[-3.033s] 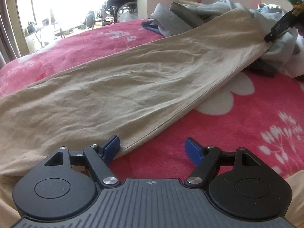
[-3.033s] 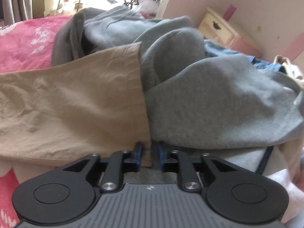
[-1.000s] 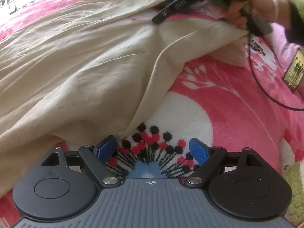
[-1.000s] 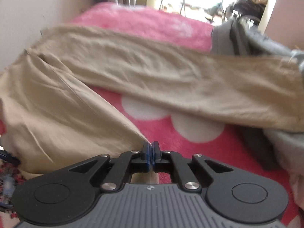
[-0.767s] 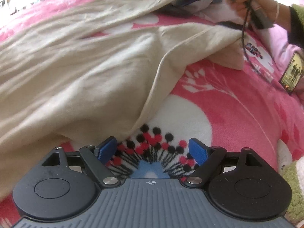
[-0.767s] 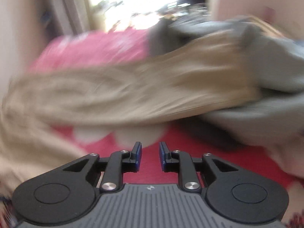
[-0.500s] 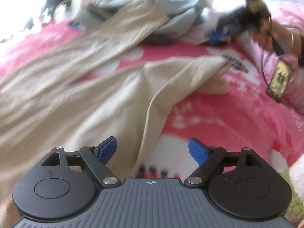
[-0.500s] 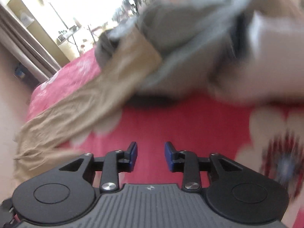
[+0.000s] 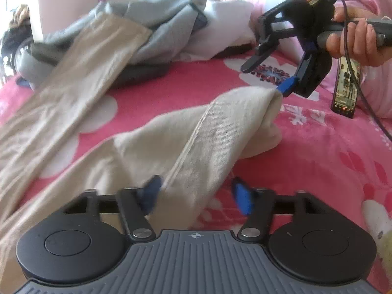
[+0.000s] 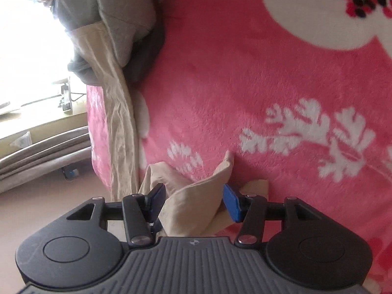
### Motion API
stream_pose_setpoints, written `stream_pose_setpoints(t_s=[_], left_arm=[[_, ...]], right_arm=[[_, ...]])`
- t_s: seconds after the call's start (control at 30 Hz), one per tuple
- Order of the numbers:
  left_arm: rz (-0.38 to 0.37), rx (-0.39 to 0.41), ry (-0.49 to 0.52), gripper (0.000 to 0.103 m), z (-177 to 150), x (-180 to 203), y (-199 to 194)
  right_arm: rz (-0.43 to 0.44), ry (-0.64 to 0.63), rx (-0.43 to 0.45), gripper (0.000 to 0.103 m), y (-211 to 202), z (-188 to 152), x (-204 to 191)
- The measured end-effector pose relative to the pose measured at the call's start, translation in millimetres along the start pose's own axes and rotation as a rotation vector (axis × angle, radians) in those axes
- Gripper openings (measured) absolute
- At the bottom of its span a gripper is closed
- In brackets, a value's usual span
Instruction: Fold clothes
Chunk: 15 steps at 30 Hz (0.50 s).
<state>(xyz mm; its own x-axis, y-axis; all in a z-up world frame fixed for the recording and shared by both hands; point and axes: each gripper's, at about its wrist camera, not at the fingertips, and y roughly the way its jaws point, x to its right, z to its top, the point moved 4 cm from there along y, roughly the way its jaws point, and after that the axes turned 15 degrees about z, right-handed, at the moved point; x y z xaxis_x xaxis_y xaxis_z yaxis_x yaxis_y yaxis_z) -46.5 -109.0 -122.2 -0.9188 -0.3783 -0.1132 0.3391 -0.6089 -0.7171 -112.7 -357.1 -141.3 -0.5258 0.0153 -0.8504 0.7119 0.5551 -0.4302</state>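
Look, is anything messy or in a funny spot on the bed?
Yes. A phone lies on the pink blanket near the folding, and grey clothes sit heaped at the far end, over one leg of the beige trousers.

text: none legible — phone [image 9: 345, 87] screen: too small to read

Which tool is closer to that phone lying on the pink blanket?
Right. The right tool hangs just beside the phone, at the far end of the beige trouser leg. The left tool sits well back, at the leg's near end.
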Motion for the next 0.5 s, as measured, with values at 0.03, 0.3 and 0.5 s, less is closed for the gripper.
stream_pose_setpoints(t_s=[0.03, 0.3, 0.5], left_arm=[[-0.002, 0.009, 0.004, 0.044, -0.8, 1.1, -2.6], [-0.014, 0.080, 0.032, 0.009, -7.1, 9.4, -23.3], [-0.044, 0.158, -0.025, 0.007, 4.8, 7.5, -39.8]], right_arm=[[-0.012, 0.012, -0.003, 0.055, 6.6, 3.7, 2.6], [-0.049, -0.161, -0.083, 0.007, 56.0, 9.3, -17.2], [0.157, -0.628, 0.002, 0.006, 32.3, -18.1, -135.6]])
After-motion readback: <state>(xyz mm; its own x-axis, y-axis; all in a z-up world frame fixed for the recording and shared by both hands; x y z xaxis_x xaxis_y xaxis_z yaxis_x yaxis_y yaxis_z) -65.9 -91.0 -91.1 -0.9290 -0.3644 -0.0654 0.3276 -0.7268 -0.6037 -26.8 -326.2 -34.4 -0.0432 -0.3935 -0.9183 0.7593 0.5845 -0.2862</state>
